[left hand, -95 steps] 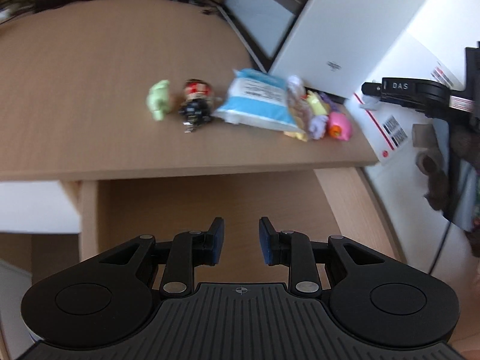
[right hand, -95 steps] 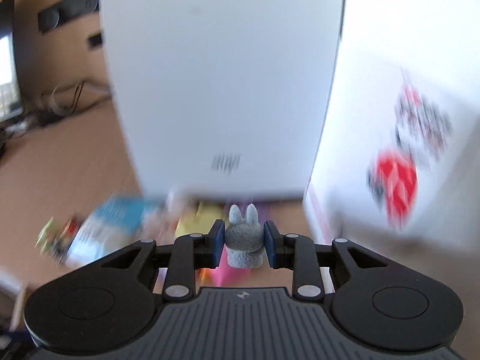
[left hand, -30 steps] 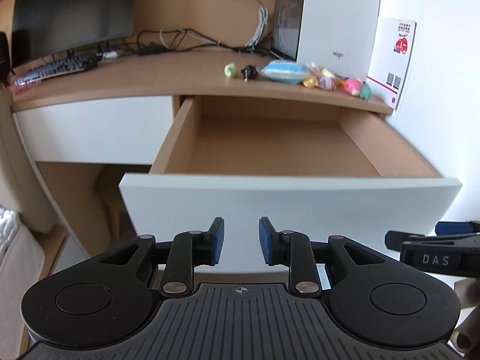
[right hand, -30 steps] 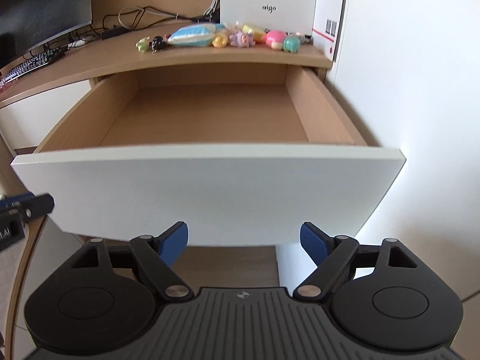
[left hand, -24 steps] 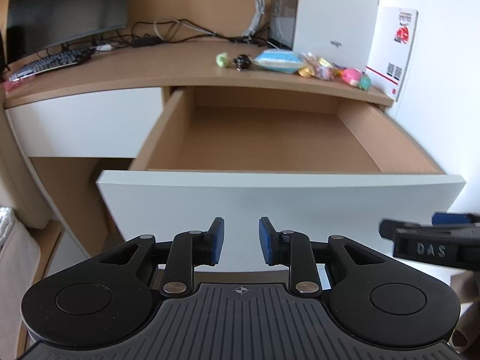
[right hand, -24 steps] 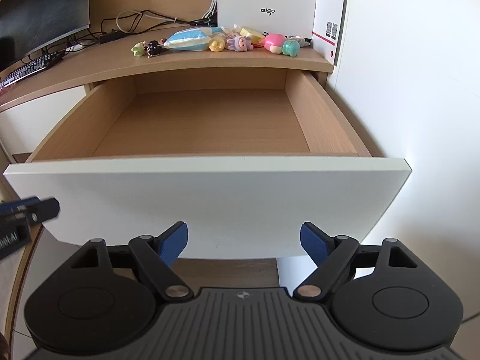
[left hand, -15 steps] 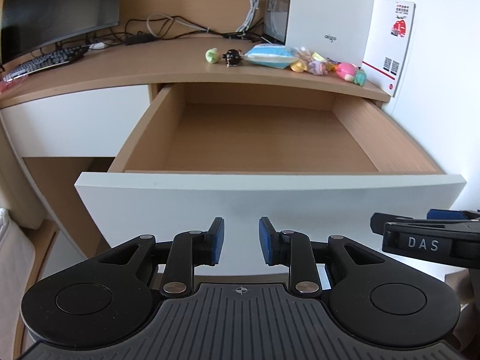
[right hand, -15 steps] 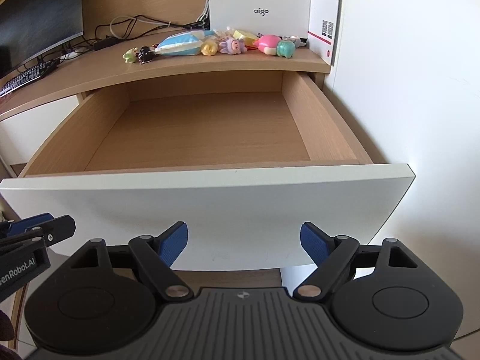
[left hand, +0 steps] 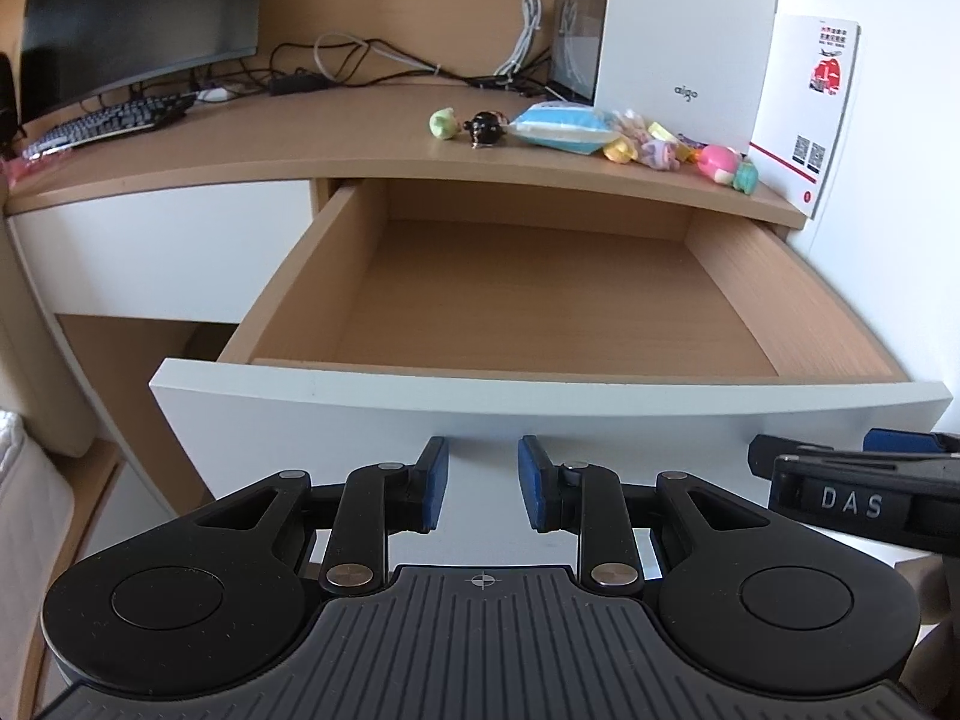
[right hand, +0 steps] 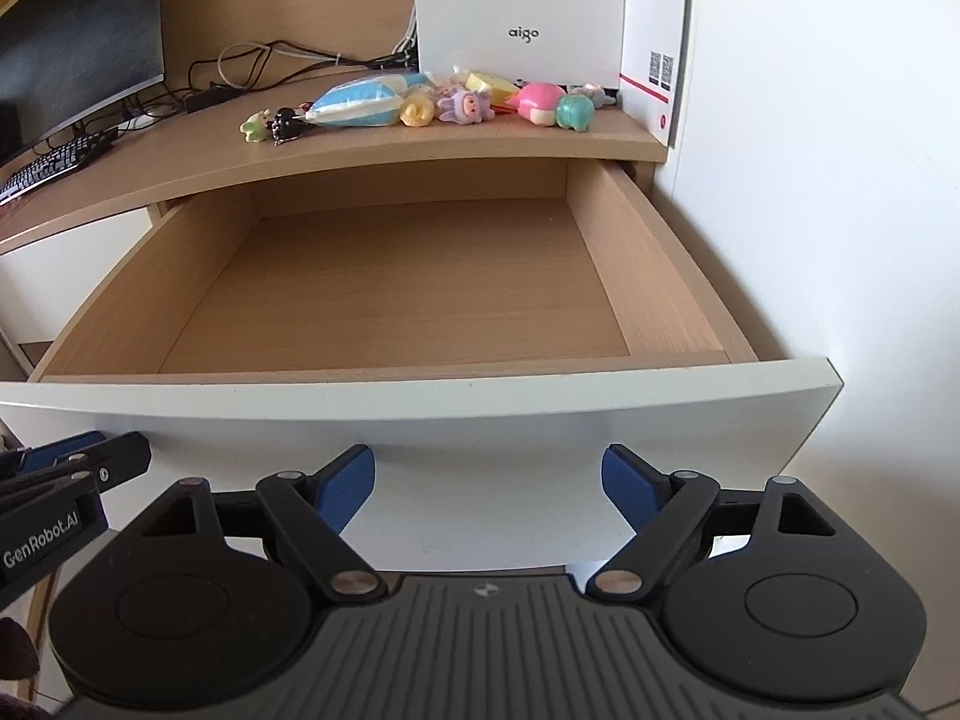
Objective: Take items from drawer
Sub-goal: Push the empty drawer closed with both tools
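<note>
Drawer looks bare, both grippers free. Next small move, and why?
Probably push the drawer shut. Its wooden floor shows nothing left, the toys and blue packet sit on the desk, and both the left gripper and right gripper hover empty before its white front.

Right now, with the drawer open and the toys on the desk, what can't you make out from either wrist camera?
- Drawer: the strip of floor just behind its white front is hidden by that panel in both views.
- Small grey toy: half hidden behind the teal toy in the right view, unseen in the left.
- Right gripper: cut off by the left view's right edge.
- Leaflet: print too small to read.
</note>
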A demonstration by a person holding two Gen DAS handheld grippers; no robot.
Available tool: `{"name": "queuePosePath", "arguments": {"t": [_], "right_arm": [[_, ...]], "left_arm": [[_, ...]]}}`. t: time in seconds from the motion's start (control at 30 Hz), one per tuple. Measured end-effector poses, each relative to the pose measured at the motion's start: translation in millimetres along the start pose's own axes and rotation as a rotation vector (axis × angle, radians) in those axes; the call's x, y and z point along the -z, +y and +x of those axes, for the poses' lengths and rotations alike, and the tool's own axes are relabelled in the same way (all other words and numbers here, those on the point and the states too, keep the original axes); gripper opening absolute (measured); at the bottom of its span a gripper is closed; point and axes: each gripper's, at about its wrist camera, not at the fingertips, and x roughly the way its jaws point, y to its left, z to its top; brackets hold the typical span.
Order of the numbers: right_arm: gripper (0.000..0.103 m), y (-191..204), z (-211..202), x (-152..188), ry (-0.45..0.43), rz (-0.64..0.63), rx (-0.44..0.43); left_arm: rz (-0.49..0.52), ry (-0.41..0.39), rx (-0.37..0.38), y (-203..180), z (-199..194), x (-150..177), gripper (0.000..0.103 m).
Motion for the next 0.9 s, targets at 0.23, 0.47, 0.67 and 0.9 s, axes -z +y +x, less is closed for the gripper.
{"name": "queuePosePath", "arguments": {"t": [0.23, 0.47, 0.67, 0.9], "right_arm": [[0.084, 2, 9, -13, -0.017, -0.020, -0.009], [0.084, 1, 28, -29, -0.035, 0.014, -0.018], [0.086, -4, 49, -48, -0.044, 0.018, -0.017], [0.087, -2, 67, -71, -0.071, -0.029, -0.013]], "left_arm": [[0.037, -0.043, 0.003, -1, 7, -16, 0.029], [0.076, -0.062, -0.004, -6, 30, -33, 0.029], [0.079, -0.093, 0.035, -2, 52, -46, 0.029], [0.054, -0.119, 0.057, -1, 77, -59, 0.029]]}}
